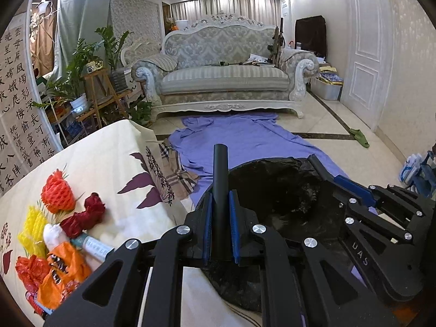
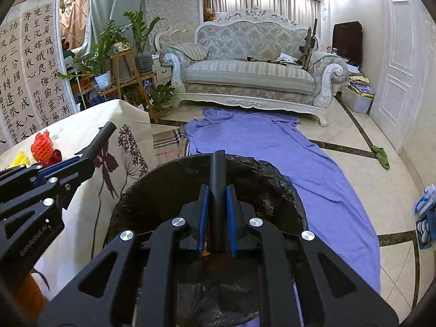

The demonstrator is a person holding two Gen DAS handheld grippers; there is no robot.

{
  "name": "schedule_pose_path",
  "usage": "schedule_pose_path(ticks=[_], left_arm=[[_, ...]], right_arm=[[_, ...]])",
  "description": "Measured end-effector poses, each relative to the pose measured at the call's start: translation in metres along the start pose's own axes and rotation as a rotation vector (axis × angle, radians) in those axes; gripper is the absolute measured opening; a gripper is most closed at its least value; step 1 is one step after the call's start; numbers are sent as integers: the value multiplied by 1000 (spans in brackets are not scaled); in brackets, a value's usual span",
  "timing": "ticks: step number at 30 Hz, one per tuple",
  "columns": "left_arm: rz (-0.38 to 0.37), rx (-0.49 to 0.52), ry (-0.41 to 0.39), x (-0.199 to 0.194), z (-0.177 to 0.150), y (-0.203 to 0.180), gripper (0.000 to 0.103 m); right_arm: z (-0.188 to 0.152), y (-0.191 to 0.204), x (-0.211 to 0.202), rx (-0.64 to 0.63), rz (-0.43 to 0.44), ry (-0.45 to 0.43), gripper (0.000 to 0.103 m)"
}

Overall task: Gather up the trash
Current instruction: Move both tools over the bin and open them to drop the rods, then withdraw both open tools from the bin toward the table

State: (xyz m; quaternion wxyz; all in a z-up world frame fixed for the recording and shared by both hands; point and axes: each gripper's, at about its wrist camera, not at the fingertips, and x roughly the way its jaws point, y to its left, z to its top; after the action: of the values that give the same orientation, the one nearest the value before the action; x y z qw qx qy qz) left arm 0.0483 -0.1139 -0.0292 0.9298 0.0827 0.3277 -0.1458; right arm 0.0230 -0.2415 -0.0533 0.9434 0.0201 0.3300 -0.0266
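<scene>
- left gripper (image 1: 220, 218) clenching a black rod (image 1: 220, 179).
- right gripper (image 2: 218, 218) gripping another black rod (image 2: 218, 190).
- trash pile (image 1: 54, 234) lying on floral tablecloth (image 1: 109, 160), beside black bin bag (image 1: 275, 188).

A table (image 1: 103, 160) draped in a cream cloth printed with dark purple leaves and flowers carries a cluster of litter near its left edge: an orange foam fruit net (image 1: 57, 193), a yellow foam net (image 1: 32, 230), a crumpled dark red wrapper (image 1: 84, 215), a white wad (image 1: 54, 235), a pale blue-green tube (image 1: 92, 246), an orange plastic bag (image 1: 64, 272) and red crinkled plastic (image 1: 28, 272). Beside the table's far corner, a purple sheet (image 1: 239, 141) lies spread on the tiled floor (image 1: 327, 114), with a green slipper (image 1: 359, 137) well apart from it.
</scene>
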Motion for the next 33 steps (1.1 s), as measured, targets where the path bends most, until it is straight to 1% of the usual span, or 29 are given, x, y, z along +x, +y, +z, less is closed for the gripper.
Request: schedule_pose_path(ticks=[2, 3, 5, 6, 7, 8, 10, 13, 14, 15, 16, 19, 21, 22, 27, 33], left_arm=[[1, -8, 16, 5, 2, 0, 13], [3, -17, 23, 7, 2, 2, 15], [0, -37, 34, 8, 2, 8, 26], [1, -45, 32, 8, 2, 9, 37], [2, -53, 28, 7, 2, 11, 43], [3, -61, 23, 5, 2, 13, 43], [13, -66, 17, 2, 2, 16, 50], [23, -78, 10, -1, 3, 18, 56], [26, -81, 9, -1, 3, 18, 57], [30, -86, 8, -3, 4, 20, 60], [34, -89, 7, -4, 4, 22, 63], [42, -116, 3, -15, 2, 31, 68], [45, -129, 0, -22, 1, 36, 70], [48, -134, -3, -27, 0, 39, 71], [73, -151, -18, -50, -5, 53, 73], [151, -197, -32, -78, -20, 90, 74]], right_arm=[[1, -3, 3, 7, -4, 2, 15], [1, -4, 4, 10, -4, 6, 19], [0, -5, 5, 15, -9, 8, 26], [-1, -5, 6, 18, -12, 11, 26], [-1, -5, 6, 19, -15, 13, 26], [-2, -6, 7, 21, -18, 14, 26], [-2, -6, 7, 27, -22, 19, 26], [-3, -6, 6, 32, -29, 22, 28], [-3, -5, 5, 35, -30, 25, 31], [-4, -4, 4, 38, -31, 25, 36], [-2, -4, 4, 41, -31, 25, 37], [-2, 0, 0, 44, -23, 25, 39], [-2, 6, -4, 44, -12, 21, 47], [-2, 11, -7, 41, -6, 17, 48], [0, 34, -16, 22, 33, 11, 51], [3, 67, -28, -15, 100, 1, 54]])
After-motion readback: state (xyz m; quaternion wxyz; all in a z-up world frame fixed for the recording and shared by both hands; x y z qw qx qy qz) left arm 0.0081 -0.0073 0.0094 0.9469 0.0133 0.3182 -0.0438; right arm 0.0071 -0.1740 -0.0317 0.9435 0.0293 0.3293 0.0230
